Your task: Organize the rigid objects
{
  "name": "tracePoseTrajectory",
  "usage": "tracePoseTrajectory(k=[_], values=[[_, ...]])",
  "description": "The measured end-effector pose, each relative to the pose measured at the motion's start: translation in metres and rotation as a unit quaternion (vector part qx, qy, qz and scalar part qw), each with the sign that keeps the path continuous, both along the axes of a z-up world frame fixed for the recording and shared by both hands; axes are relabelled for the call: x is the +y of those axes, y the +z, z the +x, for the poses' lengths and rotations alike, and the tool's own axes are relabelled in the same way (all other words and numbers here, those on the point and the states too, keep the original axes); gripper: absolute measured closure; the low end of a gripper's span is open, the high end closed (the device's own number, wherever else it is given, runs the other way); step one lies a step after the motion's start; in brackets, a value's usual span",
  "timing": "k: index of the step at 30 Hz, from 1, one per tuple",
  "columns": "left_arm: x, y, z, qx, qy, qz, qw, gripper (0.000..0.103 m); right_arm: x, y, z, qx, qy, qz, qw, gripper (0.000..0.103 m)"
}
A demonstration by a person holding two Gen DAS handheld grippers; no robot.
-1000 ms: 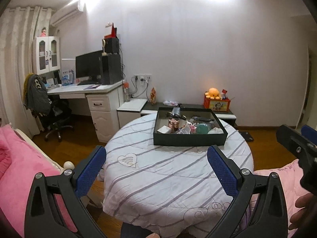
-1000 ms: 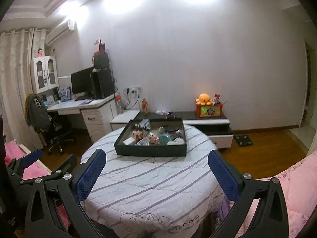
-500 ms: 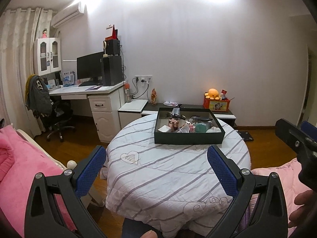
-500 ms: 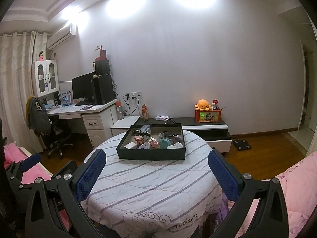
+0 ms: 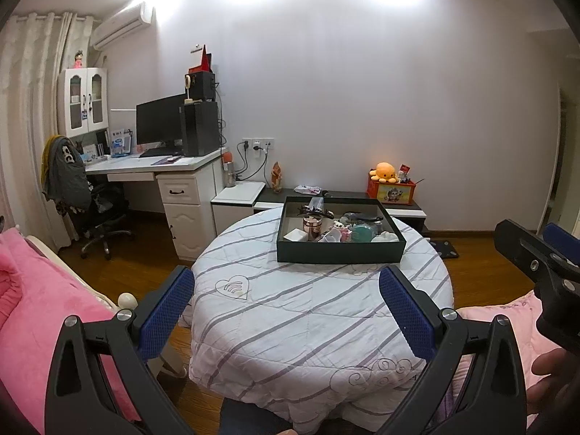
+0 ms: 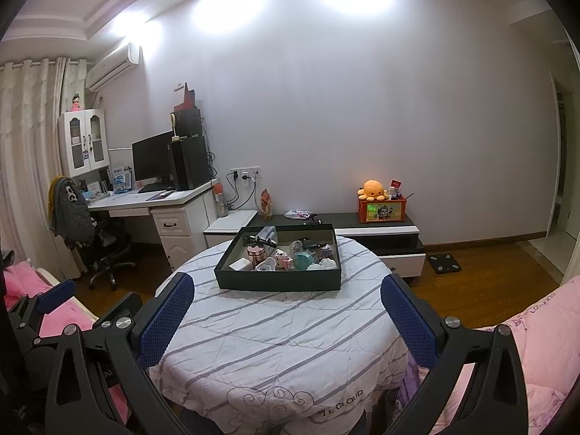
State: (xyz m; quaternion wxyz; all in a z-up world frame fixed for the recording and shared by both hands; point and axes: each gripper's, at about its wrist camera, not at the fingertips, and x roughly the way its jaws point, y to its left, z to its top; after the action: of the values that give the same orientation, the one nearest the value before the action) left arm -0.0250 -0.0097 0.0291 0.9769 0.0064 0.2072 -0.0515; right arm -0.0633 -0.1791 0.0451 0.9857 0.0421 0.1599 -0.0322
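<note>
Left gripper [image 5: 286, 301] and right gripper [image 6: 288, 308], both spread wide and empty, hover short of the dark tray [image 6: 279, 281] on the striped round table's [image 6: 275, 344] far side

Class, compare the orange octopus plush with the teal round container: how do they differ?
The orange octopus plush sits atop a red box on the low cabinet; the teal round container lies inside the dark tray on the table. The plush looks soft with legs; the container is smooth. Neither is held.
</note>
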Motion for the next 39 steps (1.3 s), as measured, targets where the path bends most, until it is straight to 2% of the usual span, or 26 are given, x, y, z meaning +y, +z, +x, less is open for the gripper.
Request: tracePoseTrajectory(k=[25, 34, 39], values=[[-0.002, 0.003, -0.002, -0.007, -0.012, -0.005, 0.9999, 0.0, 0.011, -0.004, -0.006, 0.003, 0.002, -0.003, 1.0, 0.0], [0.006, 0.0, 0.007, 0.01, -0.028, -0.031, 0.9991, 0.0, 0.014, -0.005, -0.006, 0.006, 0.004, -0.003, 1.0, 0.0], [0.008, 0.0, 0.005, -0.007, -0.017, -0.019, 0.9997, 0.0, 0.015, -0.004, -0.005, 0.01, 0.006, -0.001, 1.0, 0.0]])
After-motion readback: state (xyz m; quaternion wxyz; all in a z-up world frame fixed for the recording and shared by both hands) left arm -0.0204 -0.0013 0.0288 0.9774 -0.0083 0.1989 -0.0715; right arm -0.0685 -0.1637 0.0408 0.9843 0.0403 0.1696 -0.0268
